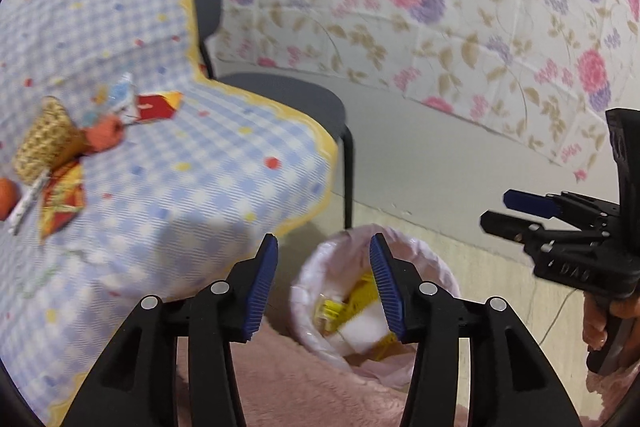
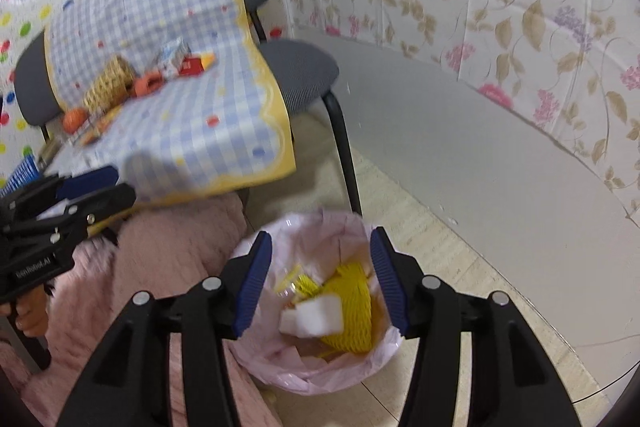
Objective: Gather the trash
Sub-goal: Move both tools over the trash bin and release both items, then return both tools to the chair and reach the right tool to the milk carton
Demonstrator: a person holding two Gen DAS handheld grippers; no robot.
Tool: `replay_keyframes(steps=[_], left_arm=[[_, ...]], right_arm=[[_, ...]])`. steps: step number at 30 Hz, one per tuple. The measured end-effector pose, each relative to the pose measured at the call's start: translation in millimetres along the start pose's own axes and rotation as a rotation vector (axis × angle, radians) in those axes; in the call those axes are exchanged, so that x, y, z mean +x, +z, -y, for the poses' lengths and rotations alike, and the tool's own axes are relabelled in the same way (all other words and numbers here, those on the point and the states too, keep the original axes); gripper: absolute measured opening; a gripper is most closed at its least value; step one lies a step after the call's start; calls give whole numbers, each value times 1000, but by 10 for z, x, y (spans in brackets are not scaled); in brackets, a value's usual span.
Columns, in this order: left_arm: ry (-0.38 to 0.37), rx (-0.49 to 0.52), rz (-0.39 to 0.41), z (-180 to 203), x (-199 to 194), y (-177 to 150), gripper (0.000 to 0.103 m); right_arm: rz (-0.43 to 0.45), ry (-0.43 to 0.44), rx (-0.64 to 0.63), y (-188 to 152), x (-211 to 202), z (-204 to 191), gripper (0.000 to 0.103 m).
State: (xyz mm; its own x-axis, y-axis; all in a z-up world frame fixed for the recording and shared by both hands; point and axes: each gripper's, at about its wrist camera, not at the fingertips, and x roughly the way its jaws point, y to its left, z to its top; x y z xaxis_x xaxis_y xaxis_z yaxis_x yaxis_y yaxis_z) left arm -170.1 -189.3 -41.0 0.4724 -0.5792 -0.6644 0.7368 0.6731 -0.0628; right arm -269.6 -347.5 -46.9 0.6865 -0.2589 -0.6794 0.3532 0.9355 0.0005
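Left gripper (image 1: 324, 283) and right gripper (image 2: 321, 279) both about half open, gripping nothing, above small round bin lined with pale pink plastic bag (image 2: 352, 227), yellow foam netting (image 2: 352, 291) and white foam block (image 2: 316, 317) inside, blue-checked cloth-covered chair (image 2: 192, 131) at ten o'clock bearing more litter.

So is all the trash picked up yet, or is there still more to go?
Partly. The pink-lined trash bin already holds yellow netting and a white foam block. Nothing is in hand: the left gripper and the right gripper are both open and empty. Still left on the blue checked cloth: the red and yellow wrapper and other scraps beside the small woven basket.
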Motion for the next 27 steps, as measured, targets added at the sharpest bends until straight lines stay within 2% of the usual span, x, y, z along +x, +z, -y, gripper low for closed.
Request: replay_keyframes(steps=[8, 13, 17, 21, 27], left_arm=[[108, -49, 71, -378, -410, 102, 54], [194, -82, 91, -654, -580, 79, 56], [266, -127, 92, -942, -676, 32, 59], [373, -189, 93, -1325, -815, 18, 61], [507, -253, 98, -1831, -1065, 69, 63]], right_arm=[[73, 68, -39, 295, -98, -313, 53], [80, 123, -80, 475, -21, -562, 54], [79, 165, -123, 631, 95, -818, 61], [73, 194, -168, 783, 235, -1063, 66], [73, 231, -193, 1012, 411, -1298, 67]])
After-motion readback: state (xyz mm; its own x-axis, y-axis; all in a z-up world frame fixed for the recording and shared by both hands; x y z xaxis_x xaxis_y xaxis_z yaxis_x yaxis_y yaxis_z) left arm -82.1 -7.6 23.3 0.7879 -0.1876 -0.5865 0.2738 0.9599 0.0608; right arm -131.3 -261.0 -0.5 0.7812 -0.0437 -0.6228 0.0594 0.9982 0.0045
